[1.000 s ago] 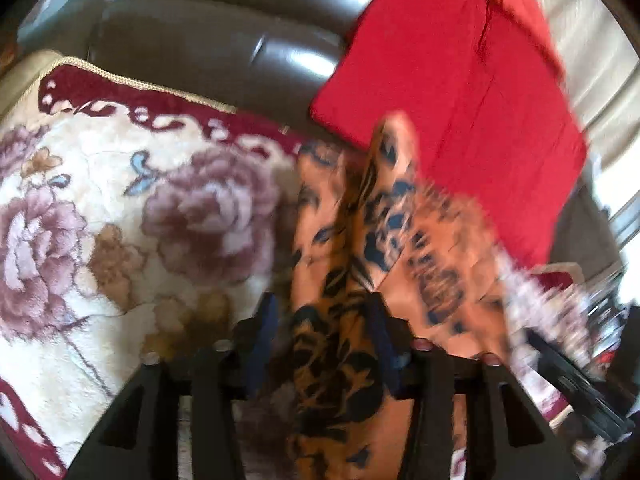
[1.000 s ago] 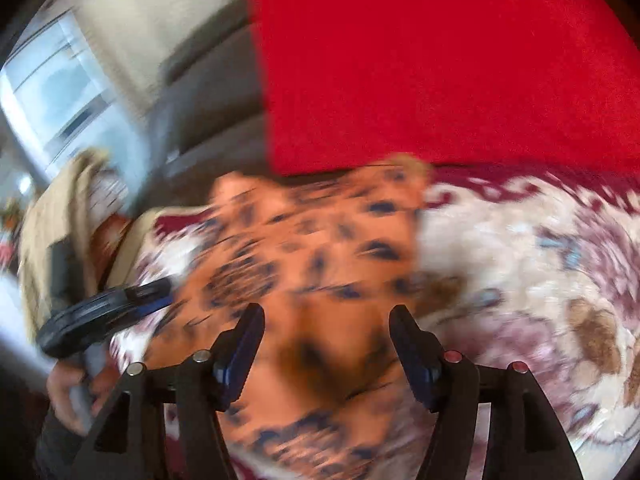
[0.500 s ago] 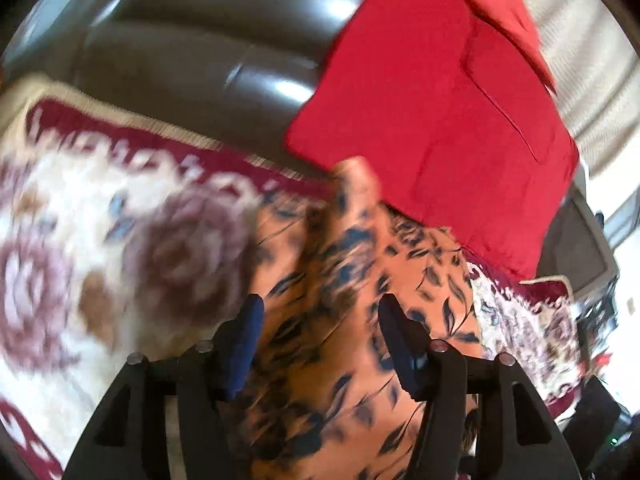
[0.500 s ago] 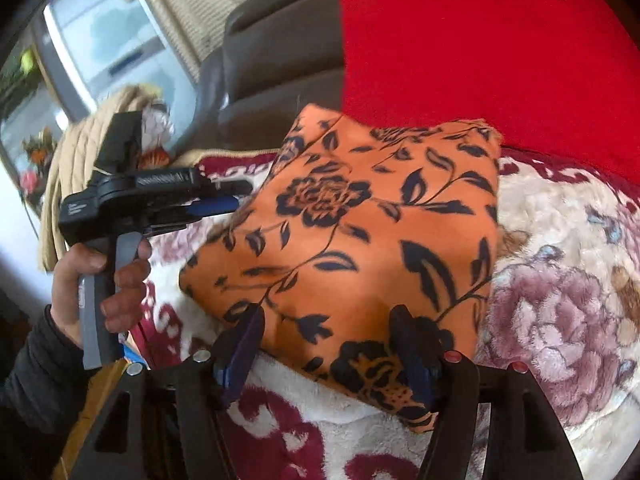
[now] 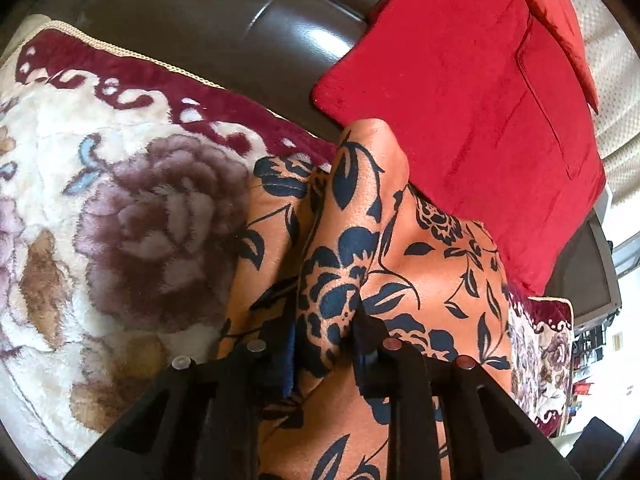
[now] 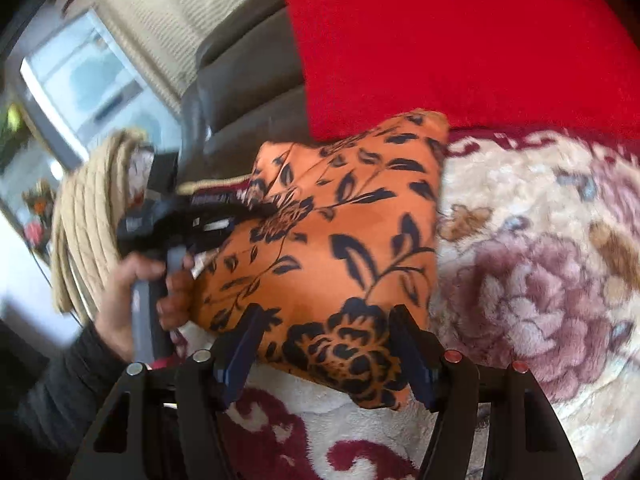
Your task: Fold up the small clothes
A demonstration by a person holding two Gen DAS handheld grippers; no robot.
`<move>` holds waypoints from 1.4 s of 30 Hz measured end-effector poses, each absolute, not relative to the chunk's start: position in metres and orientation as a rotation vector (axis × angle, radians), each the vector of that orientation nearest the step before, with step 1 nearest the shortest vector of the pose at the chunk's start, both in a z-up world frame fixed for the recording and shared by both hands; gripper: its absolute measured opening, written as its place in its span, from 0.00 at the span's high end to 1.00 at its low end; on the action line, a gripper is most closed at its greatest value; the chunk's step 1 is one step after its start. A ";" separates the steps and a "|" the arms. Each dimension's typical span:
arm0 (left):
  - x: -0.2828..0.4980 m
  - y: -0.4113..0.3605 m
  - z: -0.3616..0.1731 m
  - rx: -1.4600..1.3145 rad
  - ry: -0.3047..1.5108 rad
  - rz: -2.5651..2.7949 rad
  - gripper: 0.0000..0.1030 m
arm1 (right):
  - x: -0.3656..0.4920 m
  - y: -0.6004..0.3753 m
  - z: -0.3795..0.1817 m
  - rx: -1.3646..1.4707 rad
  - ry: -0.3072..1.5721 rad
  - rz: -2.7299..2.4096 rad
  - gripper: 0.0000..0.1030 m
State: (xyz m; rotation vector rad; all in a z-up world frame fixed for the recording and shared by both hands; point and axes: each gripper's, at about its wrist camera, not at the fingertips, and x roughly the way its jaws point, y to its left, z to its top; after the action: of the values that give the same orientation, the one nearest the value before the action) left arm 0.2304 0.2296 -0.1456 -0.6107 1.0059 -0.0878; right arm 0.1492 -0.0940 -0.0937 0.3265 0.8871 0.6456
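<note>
An orange cloth with a dark blue flower print (image 6: 344,236) lies folded on a floral plush blanket (image 6: 540,264). In the left wrist view my left gripper (image 5: 324,336) is shut on a raised fold of the cloth (image 5: 352,216), which stands up as a ridge between the jaws. In the right wrist view my right gripper (image 6: 324,344) is open, its jaws on either side of the cloth's near edge, not closed on it. The left gripper (image 6: 192,216) also shows there at the cloth's left edge, held by a hand.
A red cushion (image 5: 472,92) leans on the dark leather sofa back (image 5: 208,28) just behind the cloth. A coiled beige rope (image 6: 84,220) and a window are at the left of the right wrist view.
My left gripper was open over the flat cloth half a second ago and has now shut on a fold of it. The right gripper stayed open and moved closer to the cloth's near edge.
</note>
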 end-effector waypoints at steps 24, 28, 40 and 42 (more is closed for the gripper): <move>0.202 0.249 -0.150 -0.693 0.971 -0.132 0.69 | 0.224 -0.108 -0.131 0.524 1.075 0.571 0.49; 0.186 0.251 -0.138 -0.644 0.968 -0.122 0.69 | 0.222 -0.106 -0.130 0.484 1.071 0.569 0.52; 0.118 0.234 -0.121 -0.553 0.955 -0.145 0.67 | 0.181 -0.130 -0.119 0.615 1.015 0.564 0.39; 0.122 0.230 -0.129 -0.538 0.987 -0.119 0.73 | 0.156 -0.136 -0.120 0.707 1.016 0.600 0.39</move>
State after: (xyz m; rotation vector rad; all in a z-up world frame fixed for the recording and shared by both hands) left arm 0.1220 0.2299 -0.1295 -0.5381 0.9870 -0.1190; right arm 0.1560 -0.1359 -0.1197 0.7066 1.0162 0.5996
